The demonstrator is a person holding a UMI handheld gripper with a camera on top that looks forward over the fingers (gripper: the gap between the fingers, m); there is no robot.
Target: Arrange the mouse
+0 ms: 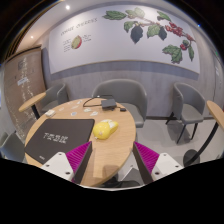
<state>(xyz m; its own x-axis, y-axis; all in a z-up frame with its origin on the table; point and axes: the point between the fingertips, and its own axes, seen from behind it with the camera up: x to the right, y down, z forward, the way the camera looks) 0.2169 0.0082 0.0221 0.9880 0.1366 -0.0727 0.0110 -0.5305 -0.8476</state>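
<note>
One yellow mouse [104, 128] on the round table [120, 150], right of a dark mat [57, 137], just beyond the released, empty tongs [110, 160]. Approach step, probably; next: advance, straddle, clench.

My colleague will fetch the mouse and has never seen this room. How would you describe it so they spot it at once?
Find the round wooden table among the grey chairs. Just right of the dark mat lies the mouse, ahead of the open gripper. It is the only yellow thing on the table.
</note>
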